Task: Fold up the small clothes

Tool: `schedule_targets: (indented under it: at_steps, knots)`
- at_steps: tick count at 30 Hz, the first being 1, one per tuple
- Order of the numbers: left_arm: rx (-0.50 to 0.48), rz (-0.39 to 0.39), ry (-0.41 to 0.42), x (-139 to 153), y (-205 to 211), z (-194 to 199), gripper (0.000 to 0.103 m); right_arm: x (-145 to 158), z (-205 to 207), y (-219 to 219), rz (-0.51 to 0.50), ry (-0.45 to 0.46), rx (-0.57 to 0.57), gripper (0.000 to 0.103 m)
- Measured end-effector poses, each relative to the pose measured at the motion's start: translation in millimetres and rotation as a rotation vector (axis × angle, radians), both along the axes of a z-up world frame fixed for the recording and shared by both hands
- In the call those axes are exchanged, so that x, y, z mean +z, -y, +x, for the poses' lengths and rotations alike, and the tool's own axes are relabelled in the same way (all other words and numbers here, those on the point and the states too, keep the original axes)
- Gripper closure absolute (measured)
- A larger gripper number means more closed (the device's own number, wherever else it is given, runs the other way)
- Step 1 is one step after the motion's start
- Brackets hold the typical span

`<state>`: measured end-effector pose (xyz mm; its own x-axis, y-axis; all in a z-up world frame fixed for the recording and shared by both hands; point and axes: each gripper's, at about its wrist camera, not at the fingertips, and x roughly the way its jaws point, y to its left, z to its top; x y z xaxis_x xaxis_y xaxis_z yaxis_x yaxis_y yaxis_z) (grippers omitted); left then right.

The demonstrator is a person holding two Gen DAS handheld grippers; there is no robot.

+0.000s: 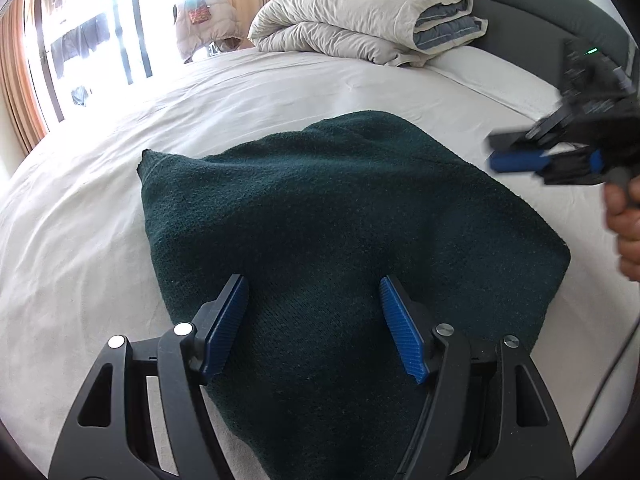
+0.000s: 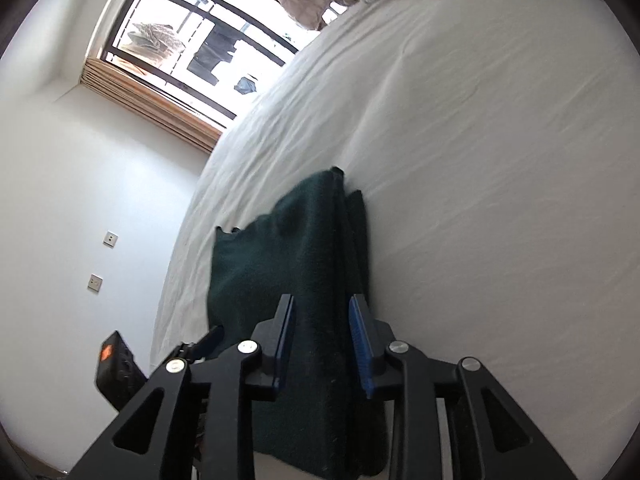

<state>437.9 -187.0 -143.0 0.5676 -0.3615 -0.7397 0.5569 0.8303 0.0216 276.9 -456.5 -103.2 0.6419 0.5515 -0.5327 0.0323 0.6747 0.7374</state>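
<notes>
**Op A:** I see the dark green knit garment (image 1: 320,232) lying folded on the white bed sheet (image 1: 80,240), near the bed's near edge. My left gripper (image 1: 312,286) hangs over its near end, jaws spread wide, nothing pinched between the blue pads (image 1: 226,328).

**Op B:** And the right one?

**Op A:** In the left wrist view the right gripper (image 1: 516,160) sits off the garment's right side, over bare sheet, blurred, a hand (image 1: 626,220) on its grip. In its own view the right gripper (image 2: 322,306) has jaws parted partway, the garment's stacked edge (image 2: 348,240) showing between them (I cannot tell whether the pads touch the cloth).

**Op B:** Anything else on the bed?

**Op A:** A folded cream duvet (image 1: 360,20) by the grey headboard (image 1: 540,8), well apart from the garment.
</notes>
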Motion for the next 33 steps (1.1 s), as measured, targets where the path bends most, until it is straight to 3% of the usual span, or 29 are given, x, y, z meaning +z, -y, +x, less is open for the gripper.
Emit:
schedule_targets:
  at_steps: [2, 4, 7, 8, 9, 14, 18, 21, 23, 26, 33]
  knots:
    - [0.000, 0.008, 0.011, -0.5, 2.4, 0.8, 0.035, 12.4, -7.8, -14.7, 0.045, 0.043, 0.063, 0.072]
    - [0.000, 0.009, 0.015, -1.7, 3.4, 2.0, 0.035, 14.7, -7.4, -39.6, 0.023, 0.039, 0.143, 0.072]
    - [0.002, -0.004, 0.010, -1.1, 0.9, 1.8, 0.035, -12.6, 0.9, -60.1, 0.016, -0.038, 0.191, 0.073]
    - [0.002, -0.007, 0.010, -0.9, 0.1, 1.5, 0.035, -26.8, 2.4, -60.6, 0.002, -0.087, 0.176, 0.082]
    - [0.001, -0.007, 0.010, -0.6, -0.5, 0.8, 0.035, -39.5, 1.1, -60.0, -0.025, -0.113, 0.160, 0.103]
    - [-0.006, -0.051, -0.032, 16.7, -11.9, 2.8, 0.035, -60.9, -25.1, -31.7, 0.027, -0.005, 0.113, 0.103]
    - [0.070, -0.041, 0.021, 41.6, -18.9, 38.6, 0.035, -69.6, -31.0, -22.9, 0.050, 0.045, 0.102, 0.103]
    - [0.125, -0.074, -0.072, 33.3, -23.1, 85.3, 0.039, -70.2, -34.4, -22.4, 0.025, 0.069, 0.099, 0.103]
    - [0.147, -0.051, -0.155, 8.7, -24.2, 105.9, 0.040, -71.4, -35.3, -21.1, 0.022, 0.076, 0.095, 0.103]
    - [0.154, -0.128, -0.130, -8.5, -37.9, 99.1, 0.040, -70.9, -35.9, -25.2, 0.022, 0.084, 0.094, 0.103]
    - [0.190, -0.180, -0.115, 3.2, -58.4, 73.1, 0.040, -76.7, -45.8, -17.1, 0.027, 0.096, 0.089, 0.103]
